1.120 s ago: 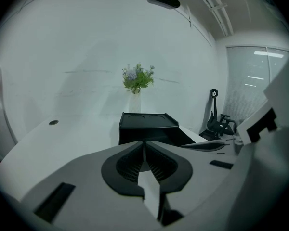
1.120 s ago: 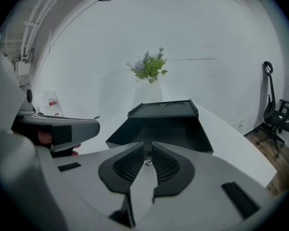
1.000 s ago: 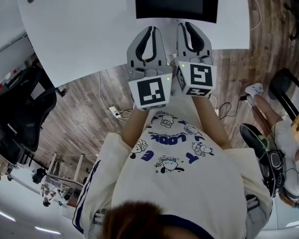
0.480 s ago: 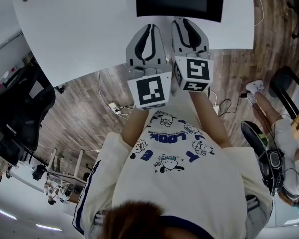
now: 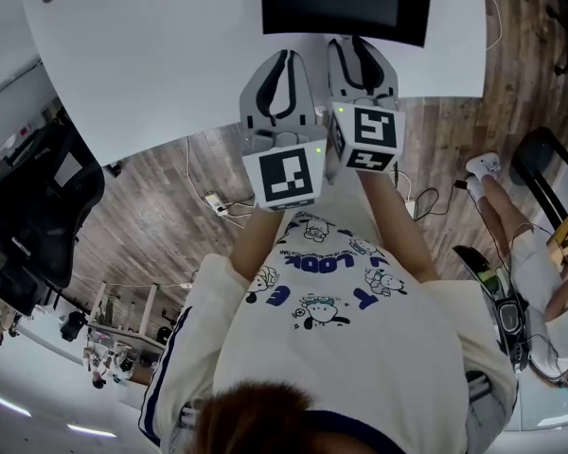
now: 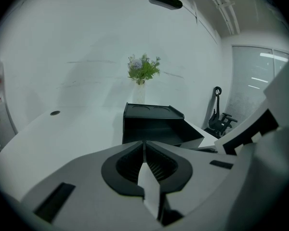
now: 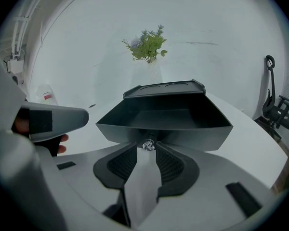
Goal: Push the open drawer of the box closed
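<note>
Drawer (image 7: pixel 164 121) front carries a small clear knob (image 7: pixel 148 145), which stands right at the tips of the right gripper (image 7: pixel 148 150). Its jaws have just been opening and sit narrowly apart, with the knob in the gap but not pinched. To the left, the left gripper (image 6: pixel 144 146) has its jaws pressed together on nothing. The drawer is pulled well out of the black box (image 7: pixel 164 88) toward the near side of the white table (image 7: pixel 260 153), with flowers (image 7: pixel 145 44) on the far side. Closing it well likely means setting the tips against the drawer front and pushing straight away along the slide. An off-centre shove could skew the drawer or skid the box.
</note>
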`<state>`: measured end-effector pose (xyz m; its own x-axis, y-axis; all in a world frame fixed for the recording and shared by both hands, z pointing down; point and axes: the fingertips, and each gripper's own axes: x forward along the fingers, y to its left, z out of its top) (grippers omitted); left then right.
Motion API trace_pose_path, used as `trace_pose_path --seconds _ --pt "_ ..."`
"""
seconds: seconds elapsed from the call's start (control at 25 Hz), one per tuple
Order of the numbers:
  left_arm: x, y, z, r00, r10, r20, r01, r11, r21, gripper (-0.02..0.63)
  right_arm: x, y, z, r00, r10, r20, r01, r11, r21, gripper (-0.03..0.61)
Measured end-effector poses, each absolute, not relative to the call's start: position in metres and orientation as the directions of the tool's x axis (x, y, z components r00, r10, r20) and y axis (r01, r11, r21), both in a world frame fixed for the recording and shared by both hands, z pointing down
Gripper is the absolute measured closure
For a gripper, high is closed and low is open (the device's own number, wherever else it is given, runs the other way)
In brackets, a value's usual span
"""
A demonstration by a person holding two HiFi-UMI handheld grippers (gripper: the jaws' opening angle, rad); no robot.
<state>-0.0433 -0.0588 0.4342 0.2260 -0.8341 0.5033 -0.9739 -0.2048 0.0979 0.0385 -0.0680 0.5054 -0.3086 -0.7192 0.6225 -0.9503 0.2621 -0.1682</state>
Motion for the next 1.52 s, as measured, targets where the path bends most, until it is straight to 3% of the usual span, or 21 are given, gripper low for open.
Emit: trace_pose_path --seconds 0.4,1.52 --pt "-0.049 -0.058 0.436 0.22 -0.831 0.511 -0.975 -0.198 0.099 0.586 0.038 -0.071 0.514 -0.295 -0.705 0.644 -0.954 0.254 -0.159 0.492" --pt "-0.05 -0.095 0.432 0.219 -0.833 0.508 -0.976 -0.186 0.114 0.586 0.035 -0.11 0.509 -0.308 -0.695 0.649 -0.951 0.242 -0.191 0.494"
